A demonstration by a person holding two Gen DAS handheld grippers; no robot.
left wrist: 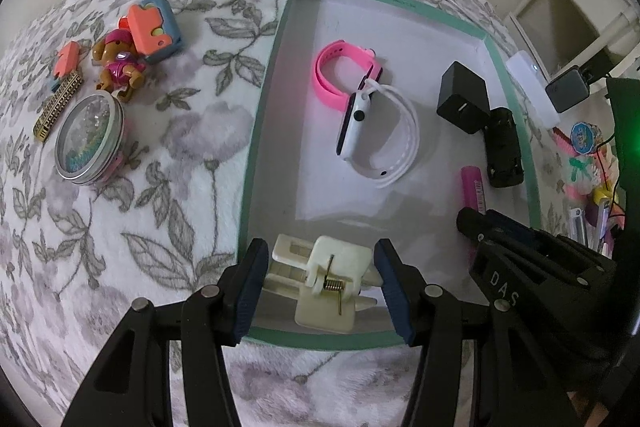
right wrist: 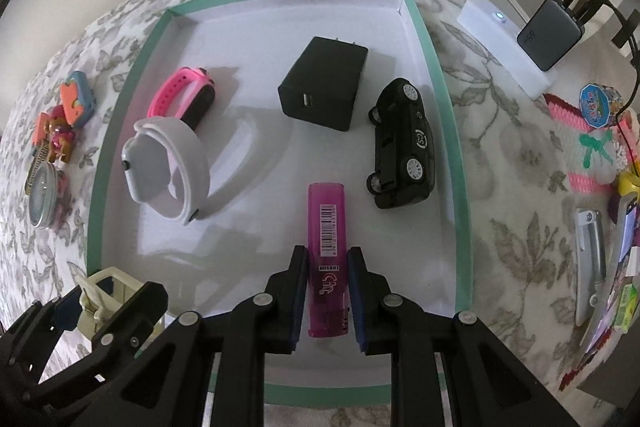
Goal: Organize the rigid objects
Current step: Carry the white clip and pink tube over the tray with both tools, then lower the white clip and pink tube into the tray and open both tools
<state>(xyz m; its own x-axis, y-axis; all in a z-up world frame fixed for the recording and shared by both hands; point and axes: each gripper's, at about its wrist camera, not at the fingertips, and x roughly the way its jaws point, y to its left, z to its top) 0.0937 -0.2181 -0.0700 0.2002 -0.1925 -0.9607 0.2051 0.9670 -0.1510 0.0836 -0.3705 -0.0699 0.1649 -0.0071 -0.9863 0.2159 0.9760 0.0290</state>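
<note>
Right gripper (right wrist: 327,293) clamped on the pink lighter (right wrist: 326,259), low over the tray (right wrist: 452,131) floor beside the toy car (right wrist: 402,143). Left gripper (left wrist: 320,287) gripping the cream clip (left wrist: 326,285) at the near corner. Placing step; next, loosen both and lift clear. Contact with the floor probably made, hidden under the jaws.

Both grippers point down: left gripper (left wrist: 320,283) half-spread, right gripper (right wrist: 328,291) fingers narrow

Open tray floor (right wrist: 256,155) between watches (right wrist: 172,167) and charger (right wrist: 320,87).
</note>
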